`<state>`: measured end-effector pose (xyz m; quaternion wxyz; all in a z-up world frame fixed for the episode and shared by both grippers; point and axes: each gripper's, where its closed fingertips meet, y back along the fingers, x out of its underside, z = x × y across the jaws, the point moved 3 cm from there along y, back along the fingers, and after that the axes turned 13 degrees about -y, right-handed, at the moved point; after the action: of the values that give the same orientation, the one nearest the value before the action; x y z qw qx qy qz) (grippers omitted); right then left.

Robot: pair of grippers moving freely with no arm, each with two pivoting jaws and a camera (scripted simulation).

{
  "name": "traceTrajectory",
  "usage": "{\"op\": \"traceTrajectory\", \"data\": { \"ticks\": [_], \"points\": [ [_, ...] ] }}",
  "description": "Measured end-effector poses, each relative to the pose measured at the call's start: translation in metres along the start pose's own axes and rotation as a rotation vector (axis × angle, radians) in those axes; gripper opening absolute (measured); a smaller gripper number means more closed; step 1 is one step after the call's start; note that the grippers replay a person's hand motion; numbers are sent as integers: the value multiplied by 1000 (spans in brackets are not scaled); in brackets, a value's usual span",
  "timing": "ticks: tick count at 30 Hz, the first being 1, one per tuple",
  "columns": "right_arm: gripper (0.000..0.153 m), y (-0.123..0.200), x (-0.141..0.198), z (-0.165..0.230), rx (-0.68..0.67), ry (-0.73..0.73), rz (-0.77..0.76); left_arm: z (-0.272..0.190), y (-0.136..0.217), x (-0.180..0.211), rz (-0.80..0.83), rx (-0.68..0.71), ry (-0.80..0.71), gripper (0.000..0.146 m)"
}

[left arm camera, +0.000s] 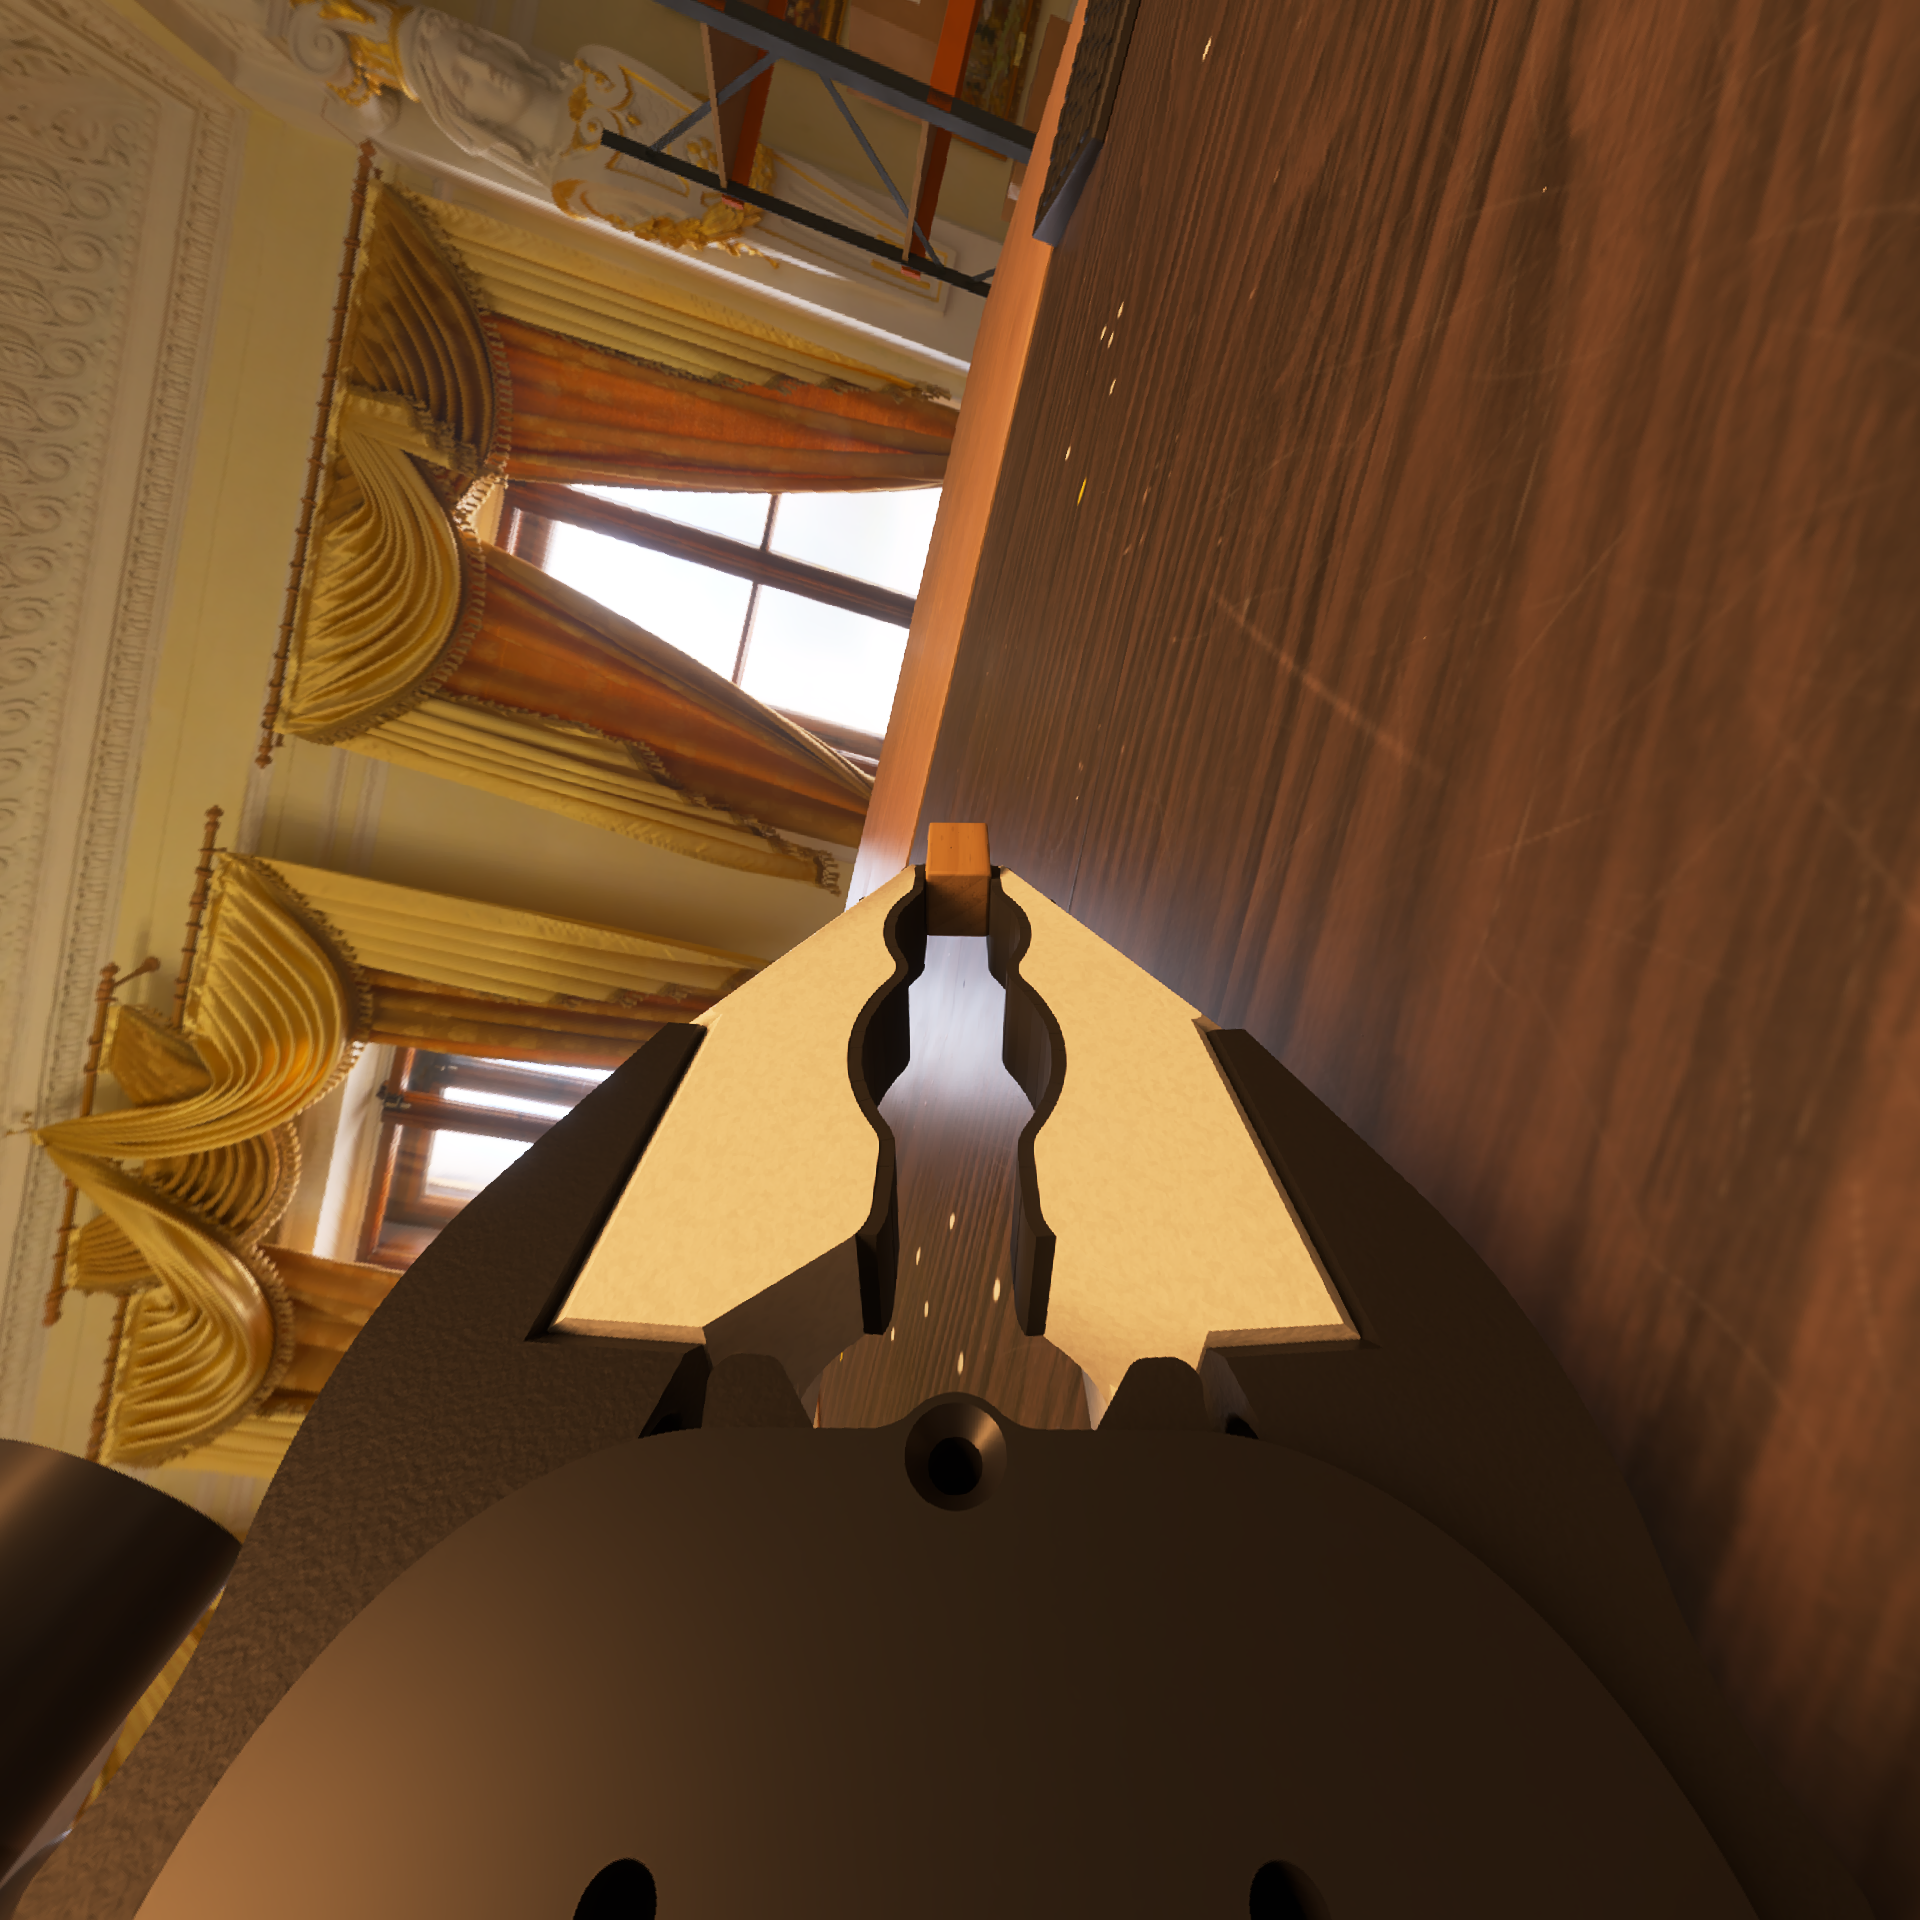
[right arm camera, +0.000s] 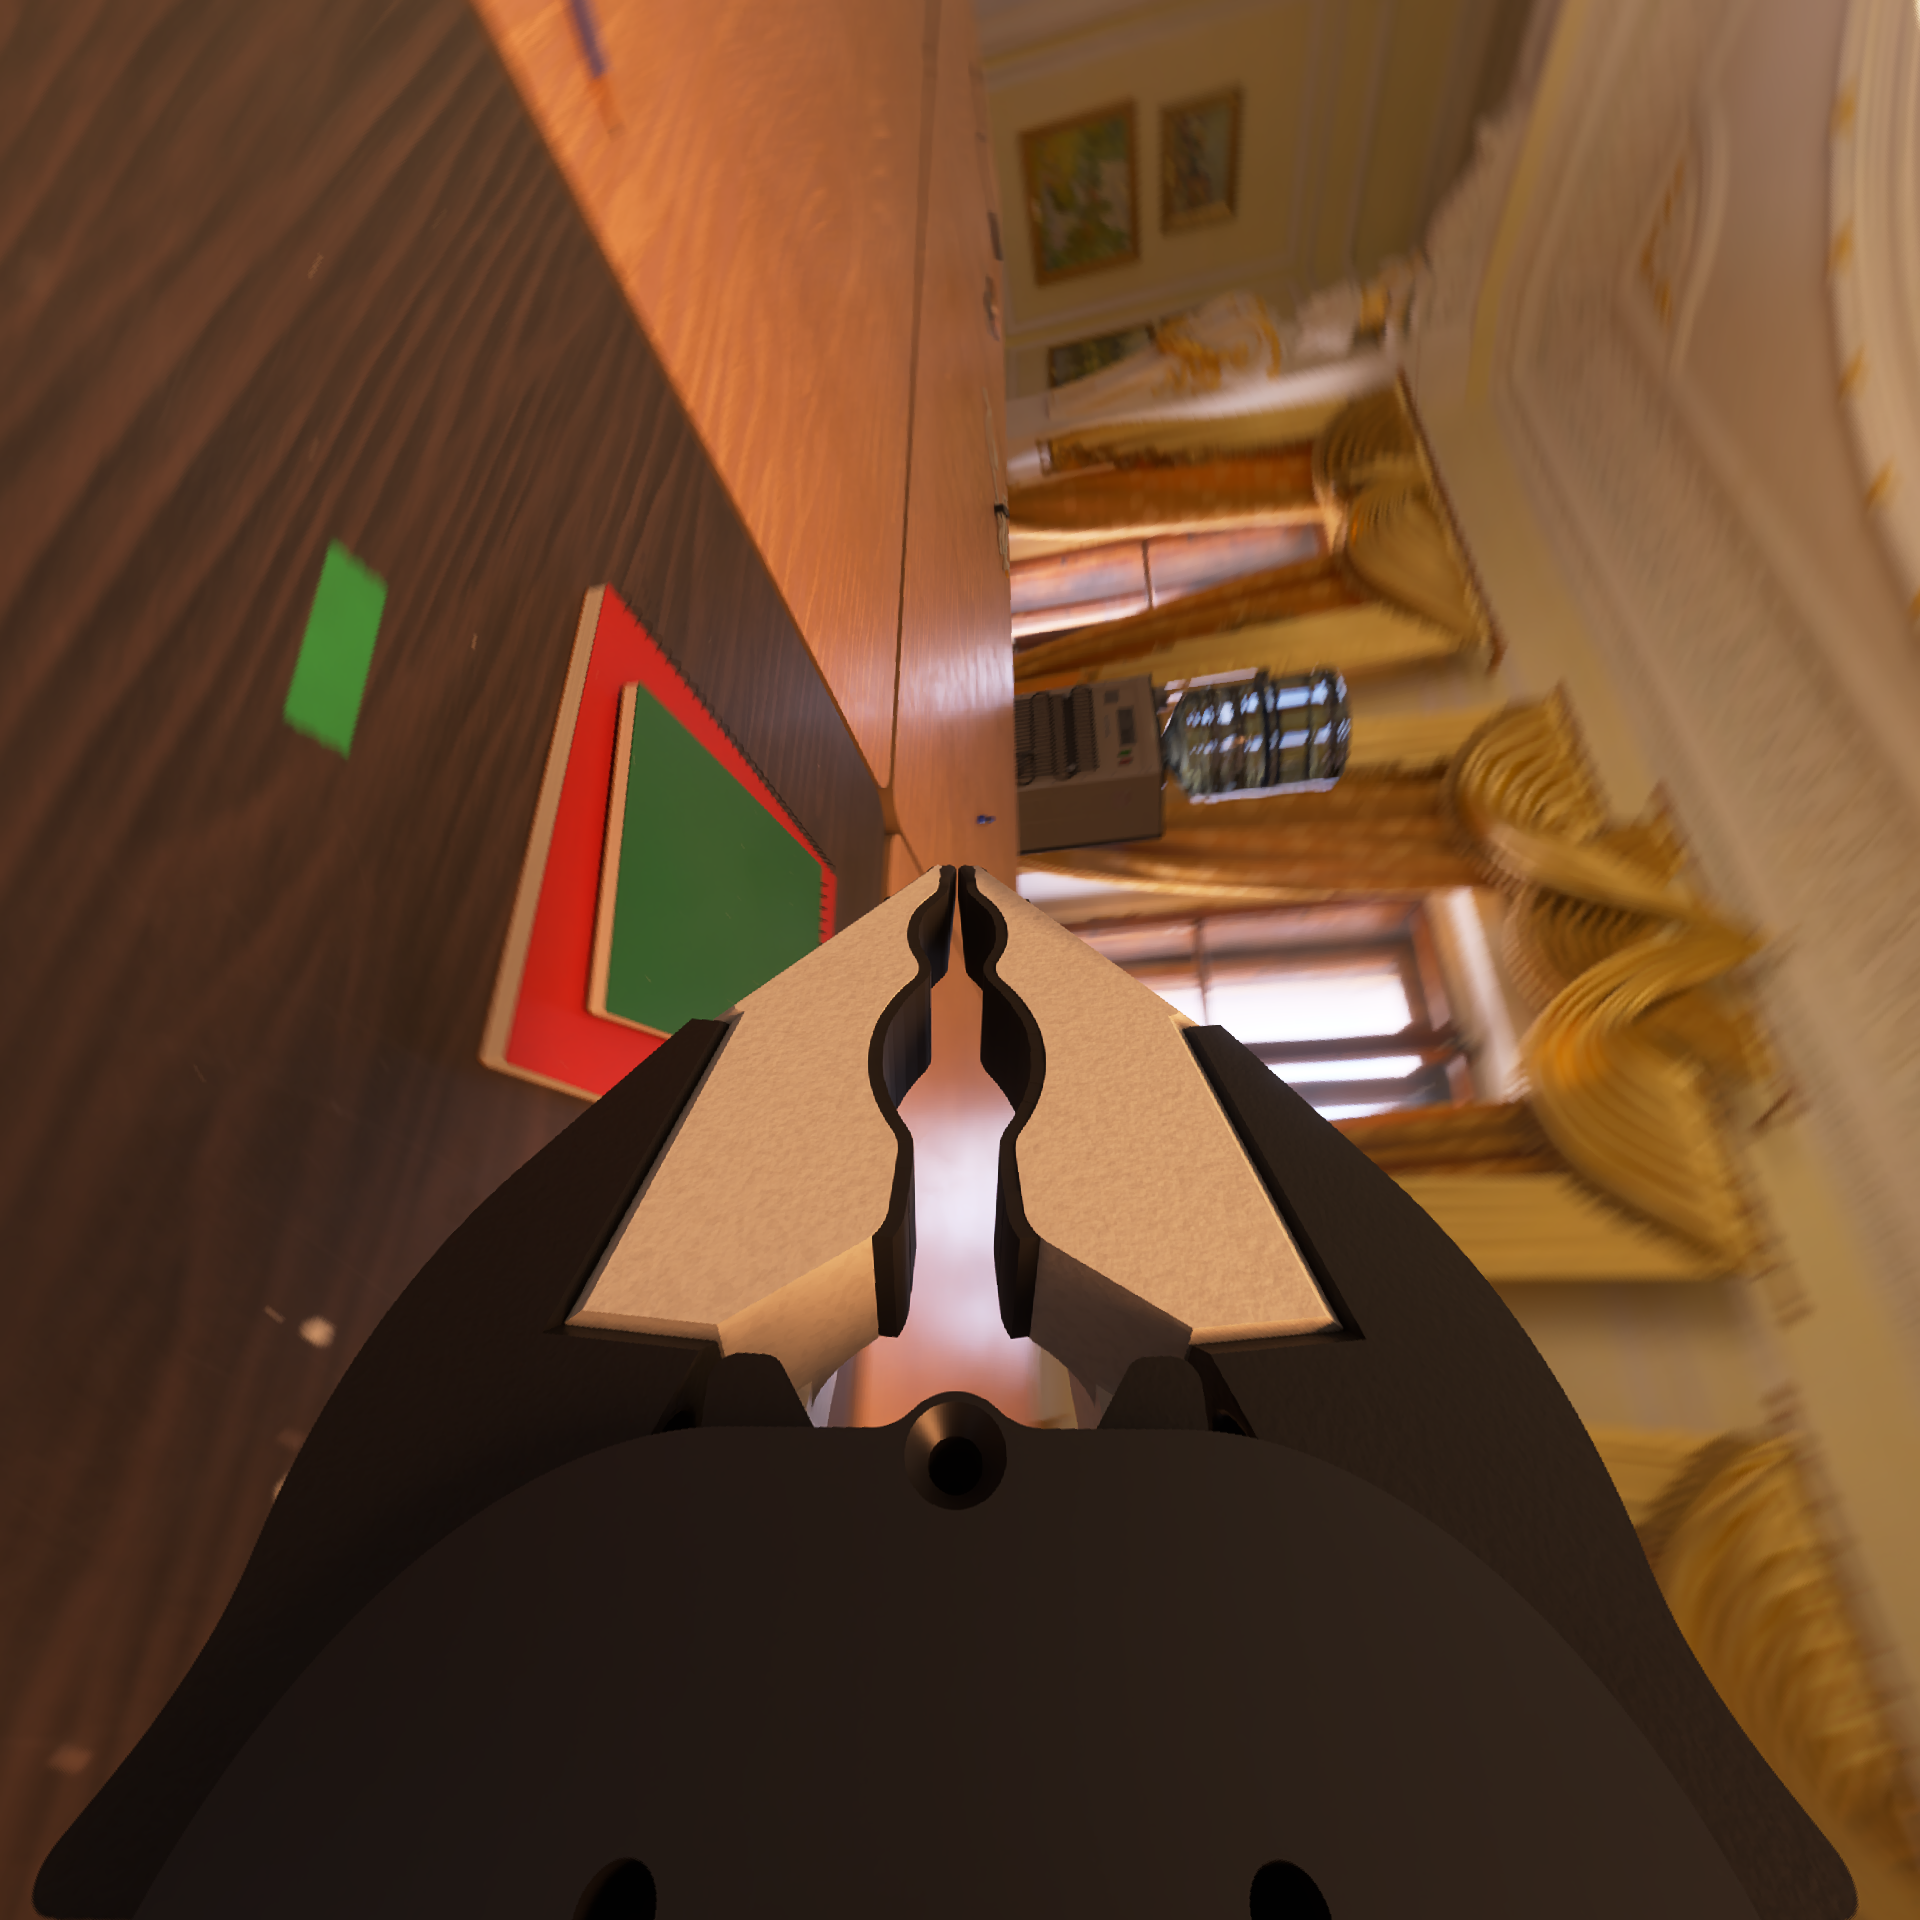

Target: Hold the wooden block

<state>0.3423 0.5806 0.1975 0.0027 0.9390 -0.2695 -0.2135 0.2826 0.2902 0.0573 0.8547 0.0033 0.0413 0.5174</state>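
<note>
In the left wrist view, a small light wooden block (left arm camera: 957,878) sits between the tips of my left gripper (left arm camera: 957,902). The jaws press on its two sides, and its far end sticks out past the fingertips. The view is rolled sideways, so the dark wooden table (left arm camera: 1455,727) fills the right side, and the block is near the table's edge. In the right wrist view, my right gripper (right arm camera: 956,883) is shut with its tips together and nothing between them. The block does not show in that view.
In the right wrist view a red spiral notebook (right arm camera: 561,883) with a green pad (right arm camera: 707,862) on it lies on the dark table (right arm camera: 208,416). A flat green patch (right arm camera: 335,646) lies farther off. A water dispenser (right arm camera: 1174,748) stands beyond the table edge. Curtained windows (left arm camera: 727,582) line the wall.
</note>
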Motion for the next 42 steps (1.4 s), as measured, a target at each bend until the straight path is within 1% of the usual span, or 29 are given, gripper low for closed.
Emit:
{"op": "traceTrajectory", "data": {
  "ticks": [2, 3, 5, 7, 9, 10, 11, 12, 14, 15, 18, 19, 21, 23, 25, 27, 29, 30, 31, 32, 33, 34, 36, 38, 39, 40, 42],
  "points": [
    [0, -1, 1, 10, -22, 191, -5, 0, 0, 0, 0, 2, 2, 10],
    [0, -1, 2, 15, -31, 264, -6, 0, 0, 0, 1, 3, 3, 10],
    [0, -1, 4, 19, -39, 364, -13, -1, 0, 0, 1, 4, 3, 10],
    [3, 1, 2, 20, -37, 414, -46, -1, 0, 1, 2, 6, 4, 10],
    [16, 10, -1, 17, -28, 415, -104, -1, 0, 2, 3, 8, 6, 10],
    [22, 18, -3, 12, -11, 386, -140, -1, 0, 2, 5, 9, 8, 10],
    [24, 27, -4, 5, 9, 323, -179, -1, 0, 2, 5, 10, 12, 10],
    [24, 38, -3, -4, 33, 226, -219, -1, 0, 2, 5, 10, 13, 10],
    [24, 61, 10, -31, 91, -39, -279, -1, 0, 2, 5, 11, 12, 10],
    [24, 71, 24, -47, 127, -188, -289, -1, -1, 1, 4, 11, 11, 10],
    [21, 94, 88, -92, 265, -623, -237, -2, -1, 0, 2, 14, 9, 10],
    [21, 99, 112, -103, 304, -735, -203, -2, -1, 0, 1, 14, 10, 10],
    [21, 104, 155, -114, 367, -887, -126, -1, -1, 0, 1, 14, 15, 10],
    [19, 102, 187, -112, 331, -1053, -60, -1, -1, 0, 0, 15, 17, 10],
    [16, 98, 213, -109, 257, -1272, -39, -1, -1, 1, 1, 16, 15, 10],
    [11, 94, 231, -107, 168, -1534, -64, -1, -1, 1, 0, 15, 18, 10],
    [10, 89, 245, -107, 103, -1761, -105, -1, -1, 1, 1, 15, 18, 10],
    [12, 87, 251, -106, 82, -1834, -109, -1, -1, 1, 1, 16, 18, 10],
    [16, 85, 256, -106, 69, -1872, -107, -1, -1, 1, 0, 16, 18, 10],
    [19, 84, 260, -105, 64, -1873, -96, -1, -1, 1, 0, 16, 18, 10],
    [21, 83, 263, -104, 68, -1839, -76, -2, -1, 1, 0, 17, 18, 10],
    [22, 82, 265, -103, 82, -1773, -44, -2, -1, 1, 0, 18, 19, 10],
    [24, 81, 266, -99, 132, -1593, 22, -2, -1, 1, 0, 20, 21, 10],
    [25, 80, 263, -97, 188, -1425, 39, -2, -1, 1, -1, 21, 19, 10],
    [25, 79, 261, -95, 195, -1376, 35, -2, -1, 1, -1, 21, 17, 10],
    [25, 77, 259, -93, 192, -1357, 29, -2, -1, 1, -2, 22, 15, 10],
    [25, 74, 259, -92, 200, -1378, 29, -2, -1, 1, -2, 22, 16, 10]
  ]
}}
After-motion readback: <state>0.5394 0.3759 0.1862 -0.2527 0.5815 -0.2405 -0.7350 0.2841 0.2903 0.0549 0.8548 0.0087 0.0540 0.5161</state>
